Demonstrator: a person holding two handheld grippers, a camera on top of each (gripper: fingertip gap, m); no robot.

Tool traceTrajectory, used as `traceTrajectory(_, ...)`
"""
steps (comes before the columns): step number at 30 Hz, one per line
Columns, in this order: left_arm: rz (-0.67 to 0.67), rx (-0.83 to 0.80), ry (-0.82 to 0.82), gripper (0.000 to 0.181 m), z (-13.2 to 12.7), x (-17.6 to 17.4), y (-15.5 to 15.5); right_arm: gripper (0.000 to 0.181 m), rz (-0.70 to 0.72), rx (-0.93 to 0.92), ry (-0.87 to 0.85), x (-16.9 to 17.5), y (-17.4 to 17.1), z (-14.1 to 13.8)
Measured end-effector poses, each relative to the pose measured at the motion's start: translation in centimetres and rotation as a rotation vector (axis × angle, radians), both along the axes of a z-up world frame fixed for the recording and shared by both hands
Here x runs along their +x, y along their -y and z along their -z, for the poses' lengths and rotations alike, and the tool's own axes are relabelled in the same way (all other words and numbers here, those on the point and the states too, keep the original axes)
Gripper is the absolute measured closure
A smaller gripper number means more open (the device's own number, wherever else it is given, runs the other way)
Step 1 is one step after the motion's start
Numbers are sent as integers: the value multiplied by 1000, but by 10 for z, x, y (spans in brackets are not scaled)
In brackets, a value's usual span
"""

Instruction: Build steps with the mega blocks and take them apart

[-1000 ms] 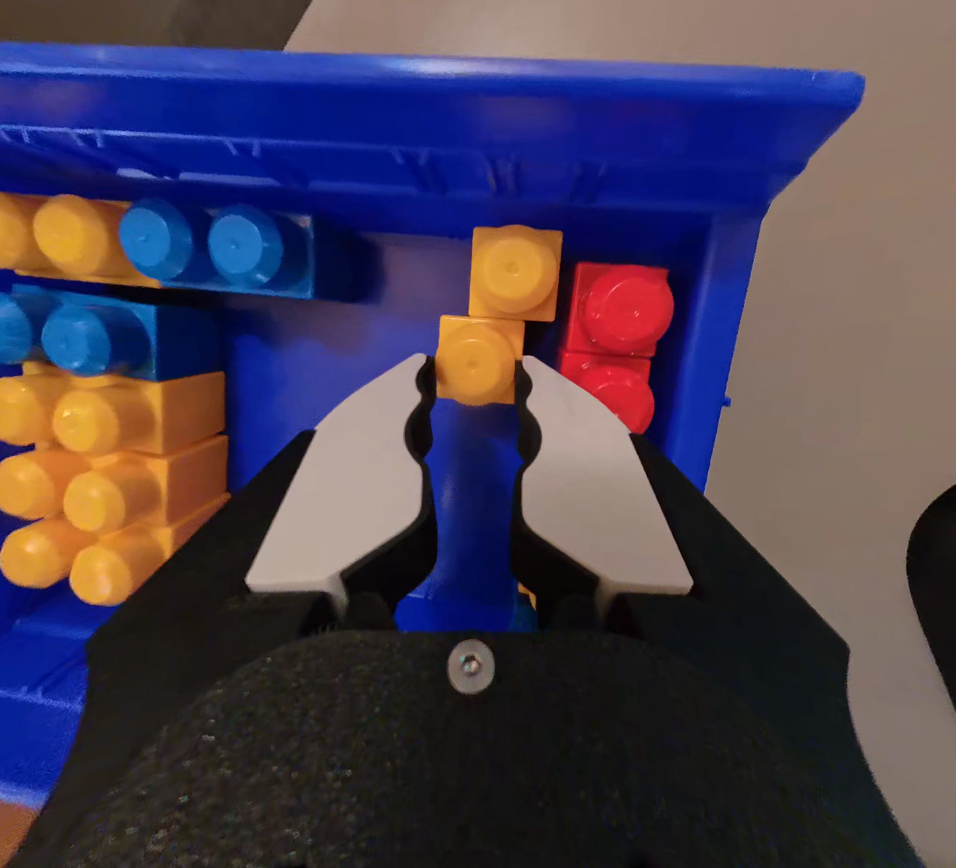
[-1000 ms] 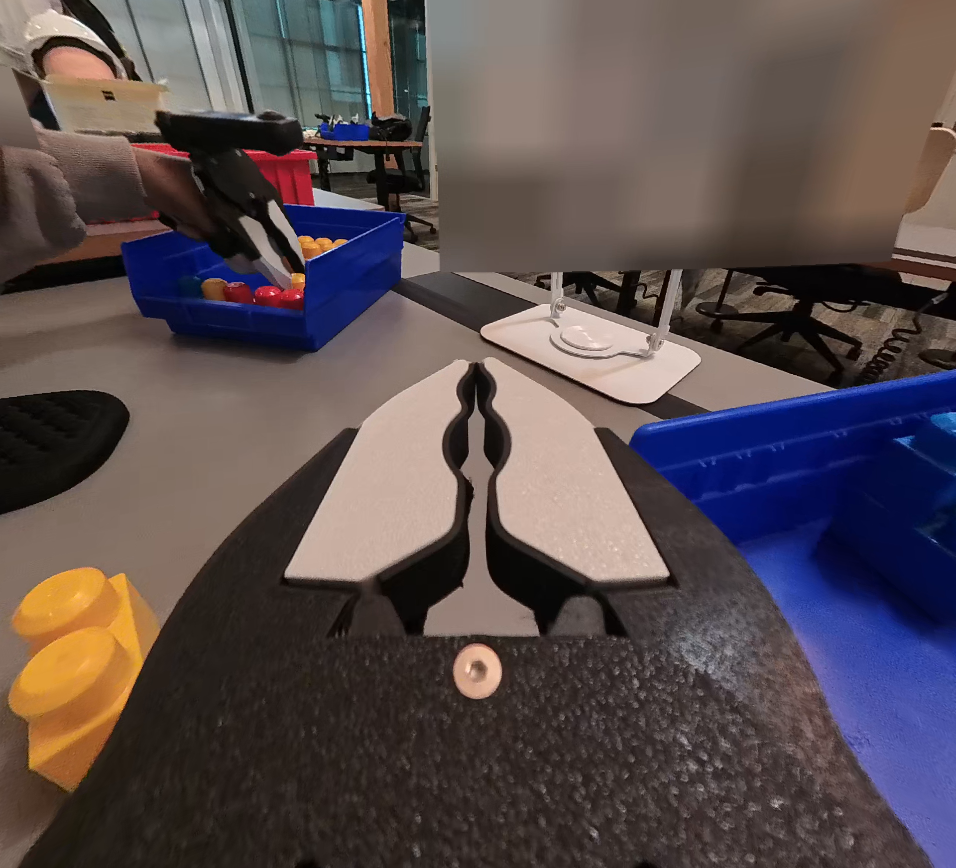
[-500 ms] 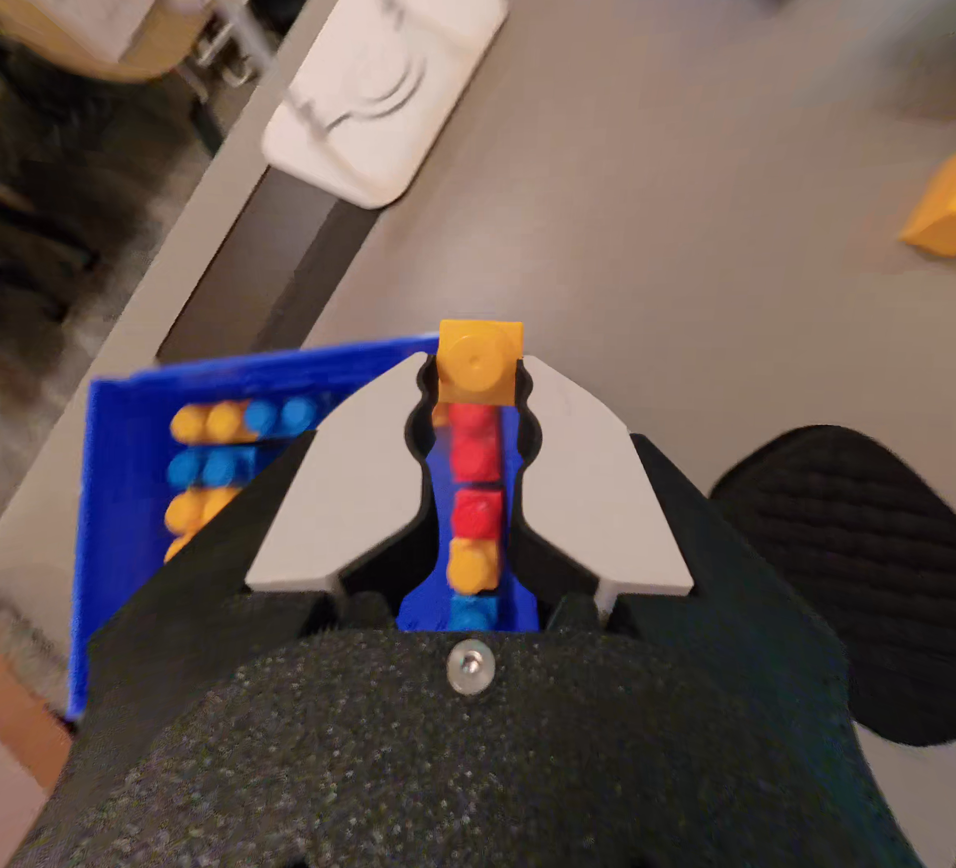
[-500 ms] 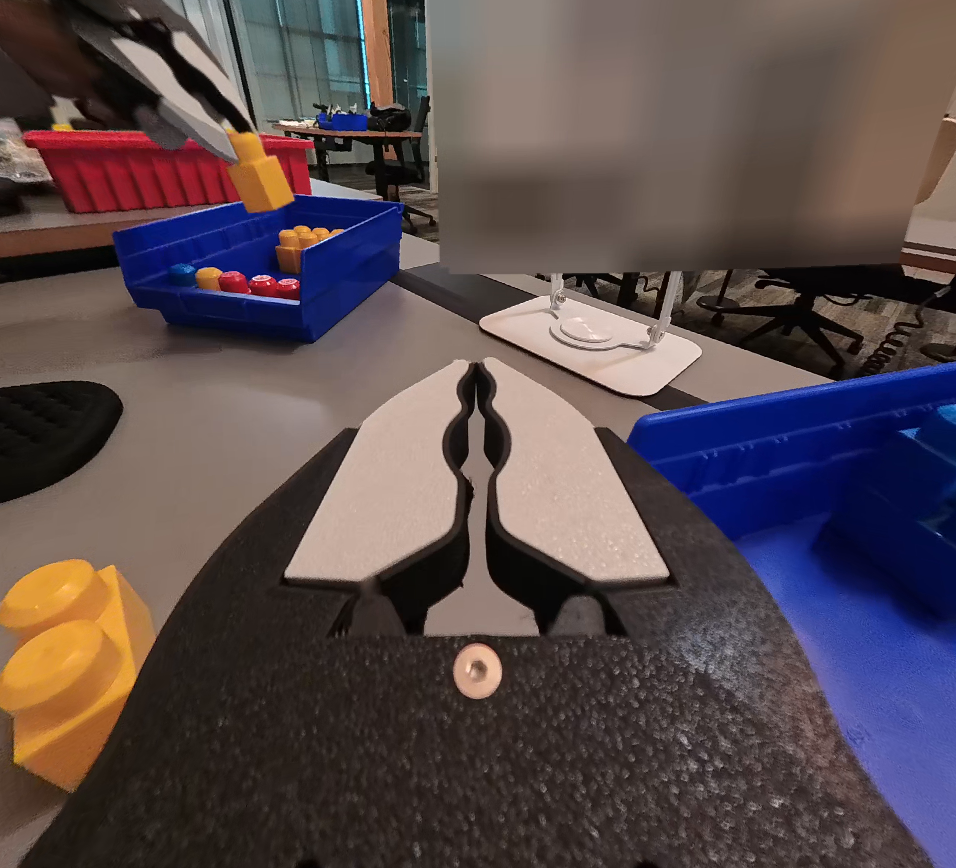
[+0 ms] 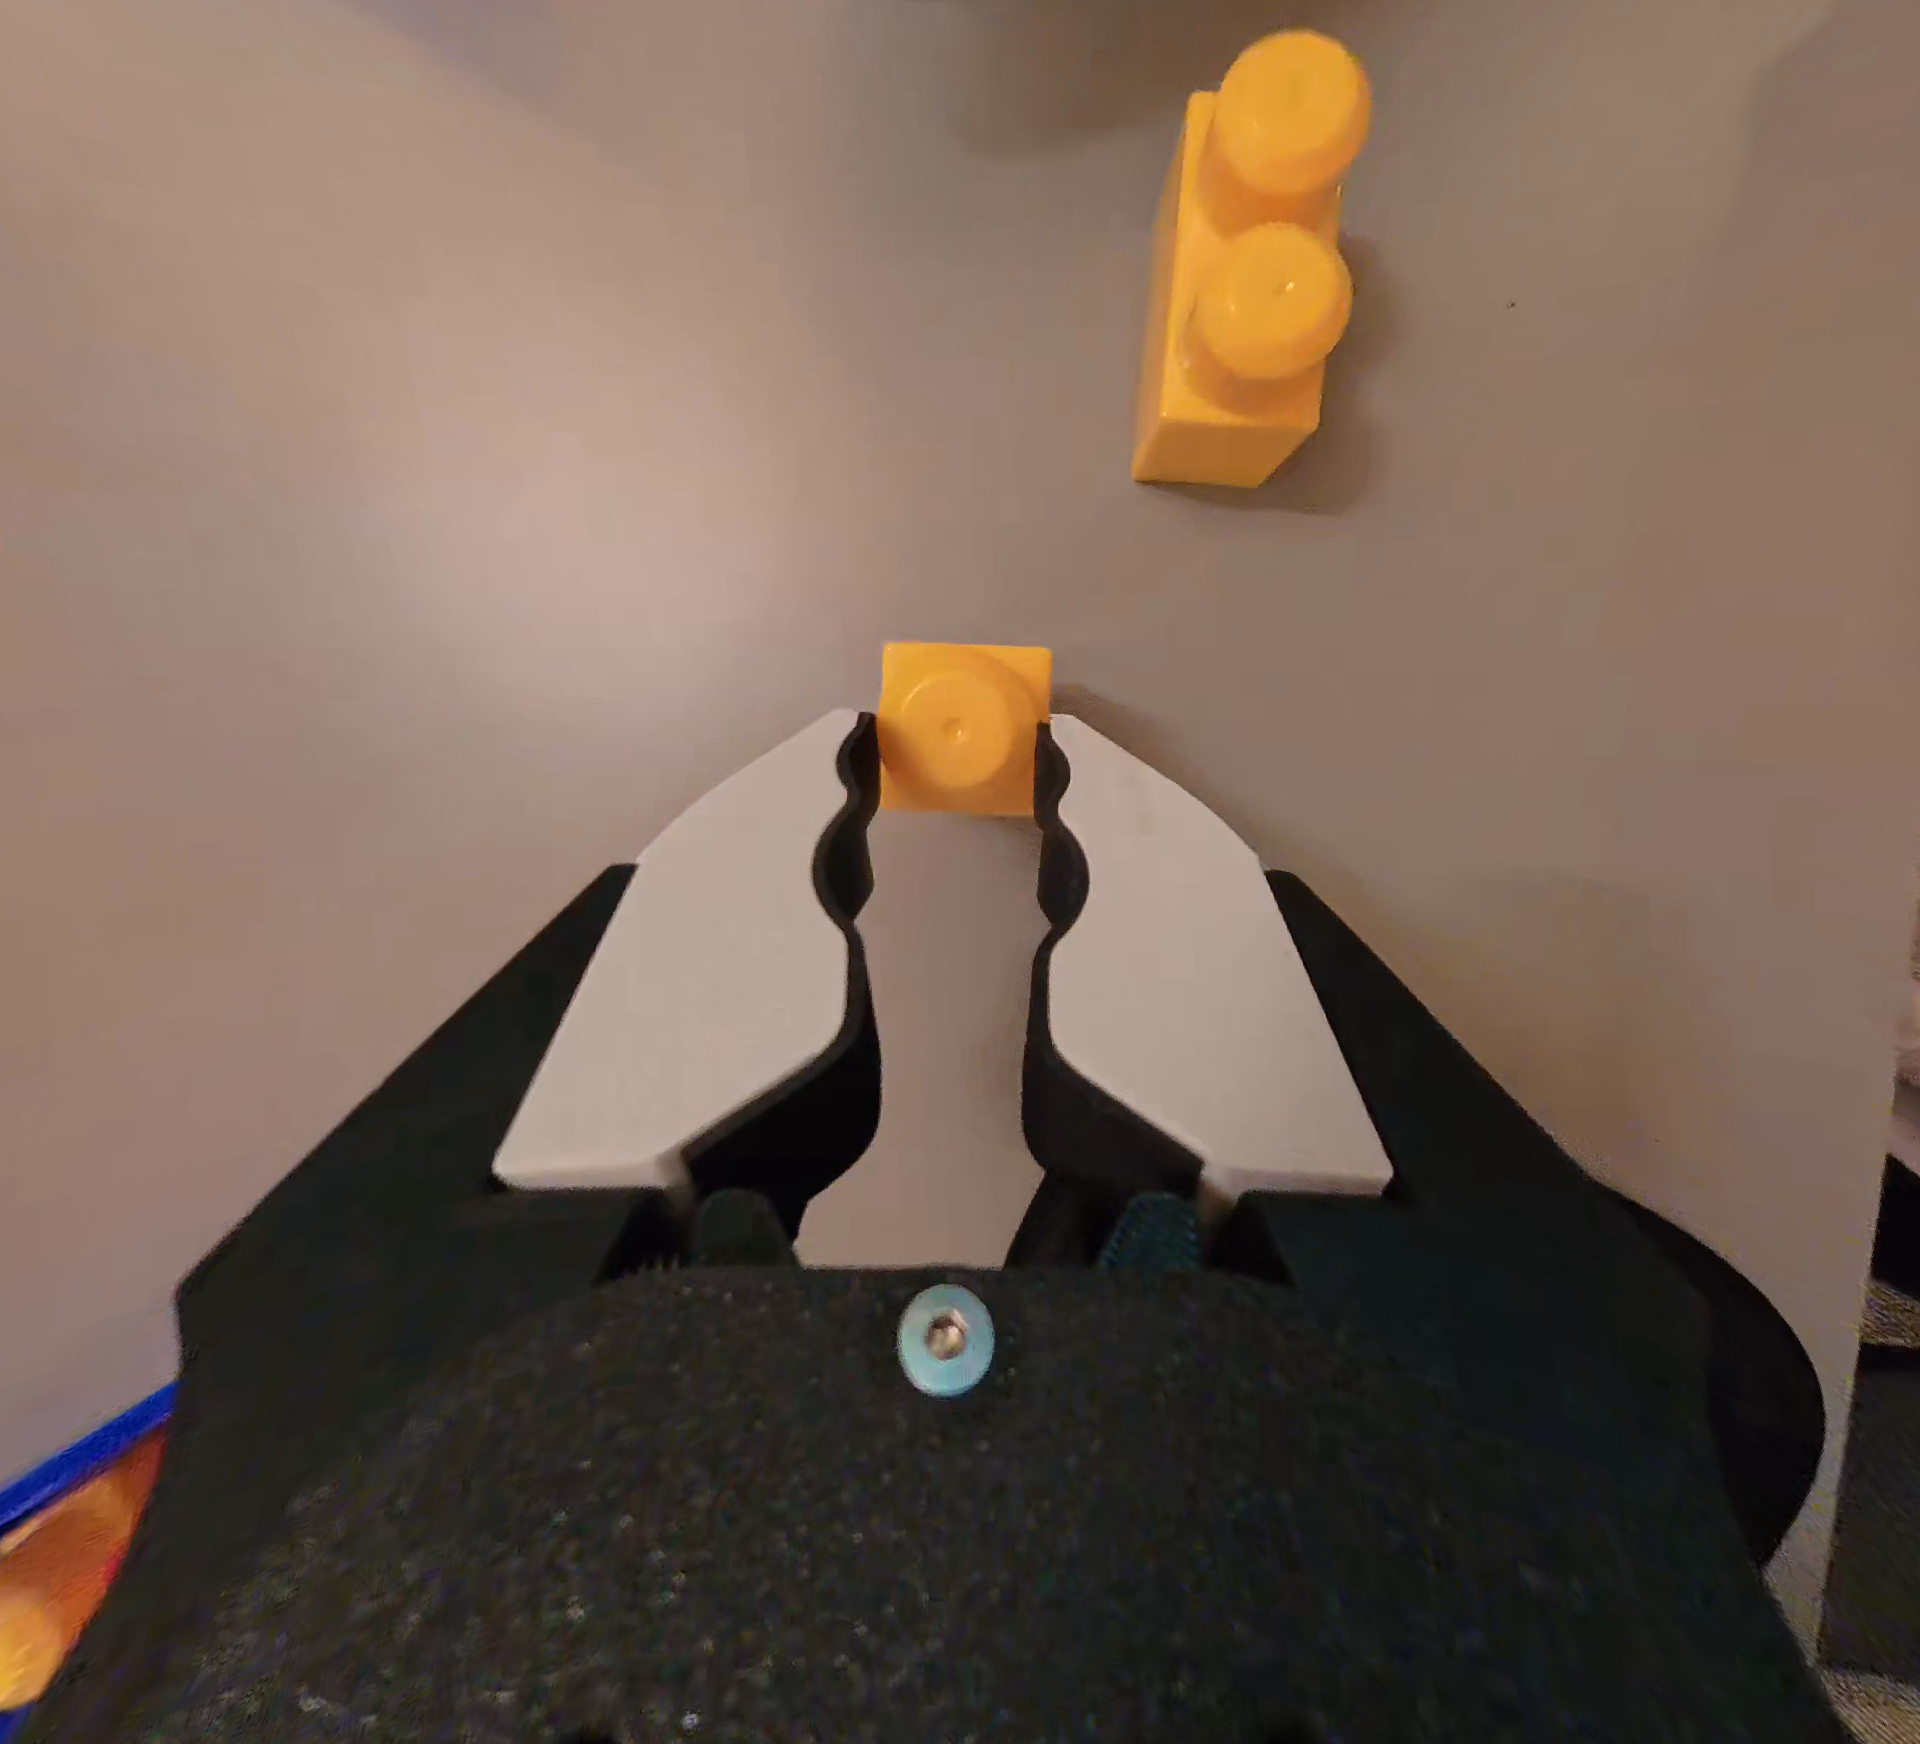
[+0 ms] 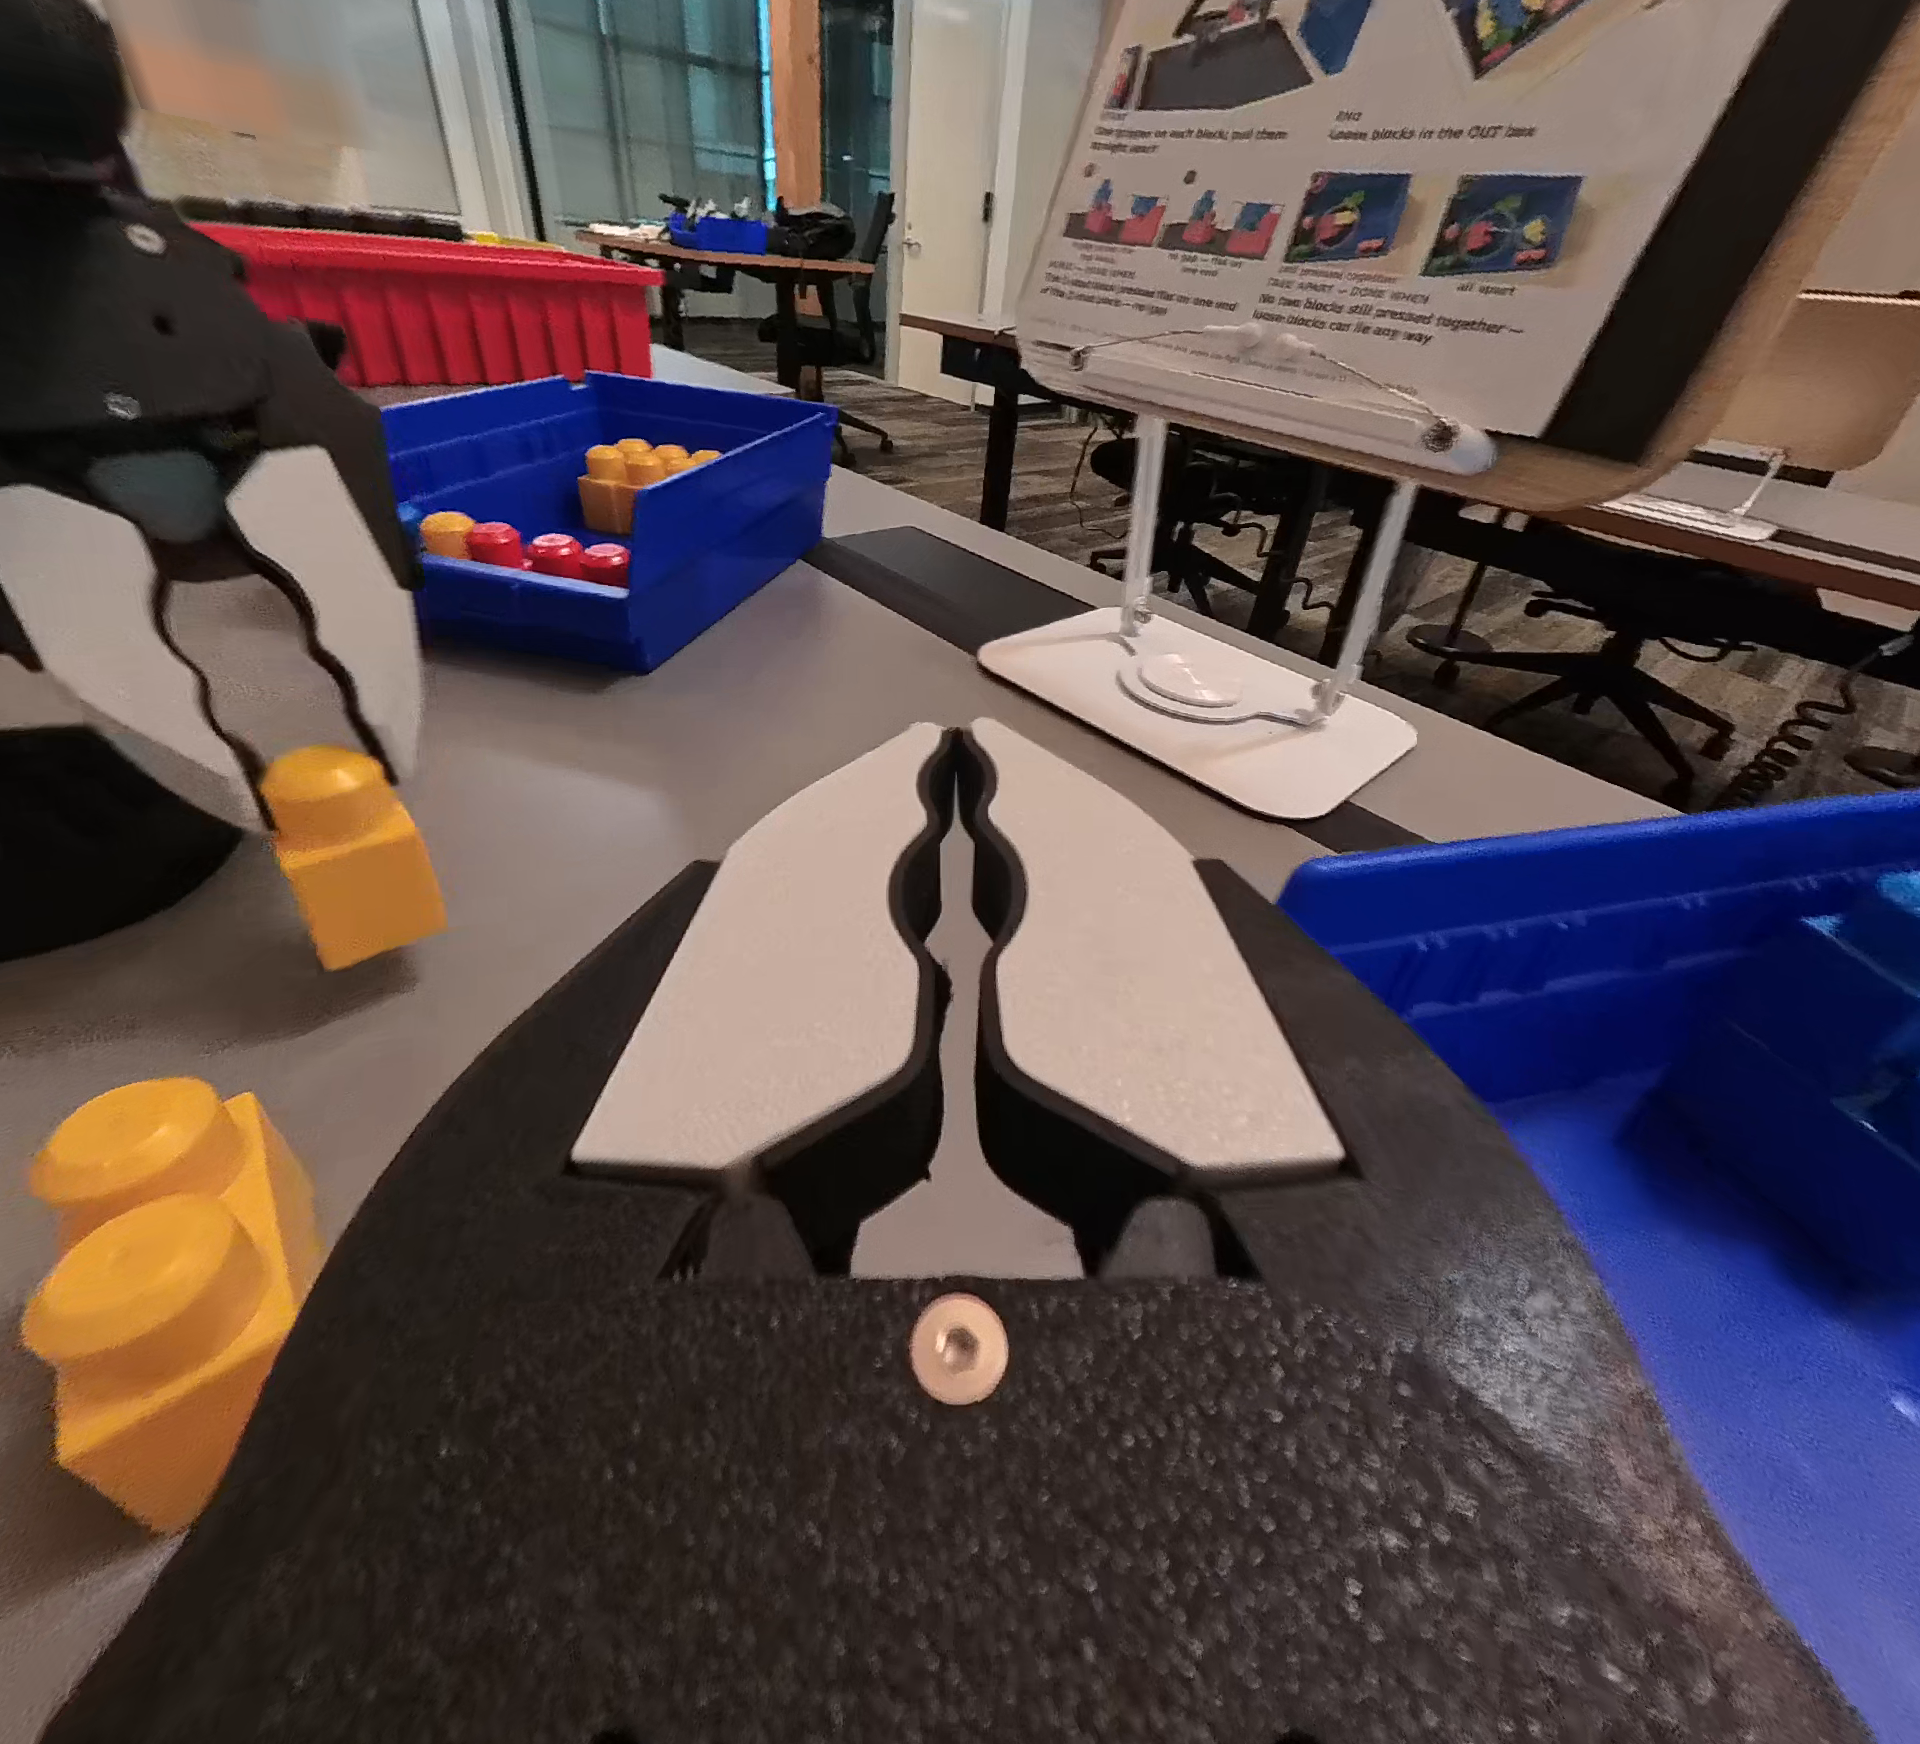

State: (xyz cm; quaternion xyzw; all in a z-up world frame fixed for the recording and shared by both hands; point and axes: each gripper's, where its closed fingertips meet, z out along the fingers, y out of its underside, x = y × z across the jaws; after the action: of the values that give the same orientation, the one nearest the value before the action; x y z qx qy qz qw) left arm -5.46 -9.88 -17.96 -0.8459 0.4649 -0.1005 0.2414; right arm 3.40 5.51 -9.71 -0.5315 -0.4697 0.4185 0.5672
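Note:
My left gripper (image 5: 958, 730) is shut on a small one-stud yellow block (image 5: 961, 730) and holds it over the grey table. In the right wrist view the left gripper (image 6: 312, 769) and its yellow block (image 6: 353, 853) hang just above the table at left. A two-stud yellow block (image 5: 1242, 281) stands on the table ahead and to the right of the left gripper; it also shows at the lower left of the right wrist view (image 6: 156, 1279). My right gripper (image 6: 961, 738) is shut and empty, low over the table.
A blue bin (image 6: 717, 541) with yellow and red blocks stands at the back left, a red bin (image 6: 468, 312) behind it. Another blue bin (image 6: 1621, 925) lies close on the right. A white stand (image 6: 1195, 707) holds an instruction board. A black pad (image 6: 94, 842) lies at left. My hands' fingertips stand some 20 cm from each other.
My left gripper lifted the one-stud yellow block out of the far blue bin and carried it across to low over the table near the two-stud block. The right gripper stayed put.

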Motion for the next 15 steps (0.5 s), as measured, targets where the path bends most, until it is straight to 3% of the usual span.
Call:
traceTrajectory(5,-12,22,18,153,18,5,-2,181,-165,39,91,-10,32,9)
traceTrajectory(8,-34,98,71,148,15,8,-6,181,-276,82,267,-12,53,20)
traceTrajectory(12,-106,236,228,140,-7,8,-10,144,-522,75,618,0,98,33)
traceTrajectory(15,-167,341,373,143,-29,3,-11,116,-618,116,892,13,129,51)
